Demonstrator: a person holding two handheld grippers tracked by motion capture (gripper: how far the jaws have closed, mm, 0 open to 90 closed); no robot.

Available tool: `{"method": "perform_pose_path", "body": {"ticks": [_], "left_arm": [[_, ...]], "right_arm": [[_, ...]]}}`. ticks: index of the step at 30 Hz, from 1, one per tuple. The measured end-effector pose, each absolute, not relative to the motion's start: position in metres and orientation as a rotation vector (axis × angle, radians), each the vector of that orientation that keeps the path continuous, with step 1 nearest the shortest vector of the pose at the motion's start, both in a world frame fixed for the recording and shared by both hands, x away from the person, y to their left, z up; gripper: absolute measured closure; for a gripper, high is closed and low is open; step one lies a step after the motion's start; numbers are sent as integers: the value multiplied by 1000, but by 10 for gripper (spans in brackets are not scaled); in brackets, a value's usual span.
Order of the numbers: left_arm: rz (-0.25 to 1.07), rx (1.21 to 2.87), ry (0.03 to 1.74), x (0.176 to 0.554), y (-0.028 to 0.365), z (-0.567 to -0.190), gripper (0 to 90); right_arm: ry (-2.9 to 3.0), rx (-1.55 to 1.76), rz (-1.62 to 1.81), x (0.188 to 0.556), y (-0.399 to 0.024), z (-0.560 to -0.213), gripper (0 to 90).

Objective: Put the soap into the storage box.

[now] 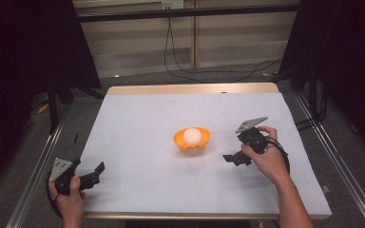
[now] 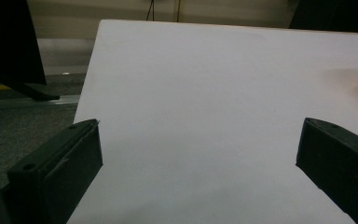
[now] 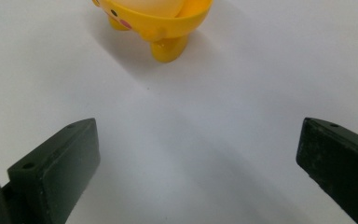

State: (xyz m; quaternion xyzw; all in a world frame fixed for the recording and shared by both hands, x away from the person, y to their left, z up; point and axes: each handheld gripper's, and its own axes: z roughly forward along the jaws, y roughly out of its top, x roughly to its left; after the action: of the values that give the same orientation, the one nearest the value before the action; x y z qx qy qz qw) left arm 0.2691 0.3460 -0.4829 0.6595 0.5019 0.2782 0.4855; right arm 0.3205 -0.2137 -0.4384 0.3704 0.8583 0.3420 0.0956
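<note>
White-covered table [image 1: 138, 142] — grey floor [image 1: 24, 142]

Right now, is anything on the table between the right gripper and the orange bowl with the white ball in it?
Nothing visible. Bare white table lies between the open right gripper and the orange bowl holding the white ball.

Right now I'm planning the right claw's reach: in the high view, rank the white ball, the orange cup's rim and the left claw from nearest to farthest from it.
1. Orange cup, its near rim, just left of the right claw.
2. White ball, sitting inside the cup, slightly farther.
3. Left claw, at the table's near left corner, farthest.
</note>
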Motion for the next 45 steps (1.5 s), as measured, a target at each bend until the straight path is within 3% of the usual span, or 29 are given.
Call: {"method": "perform_pose_path", "body": {"ticks": [15, 45], "left_arm": [[677, 1602, 1220, 269, 346, -483, 0], [705, 1634, 1203, 268, 343, -483, 0]], "right_arm": [[2418, 1144, 1147, 295, -242, -455, 0], [2052, 1357, 1311, 202, -347, -480, 0]]}}
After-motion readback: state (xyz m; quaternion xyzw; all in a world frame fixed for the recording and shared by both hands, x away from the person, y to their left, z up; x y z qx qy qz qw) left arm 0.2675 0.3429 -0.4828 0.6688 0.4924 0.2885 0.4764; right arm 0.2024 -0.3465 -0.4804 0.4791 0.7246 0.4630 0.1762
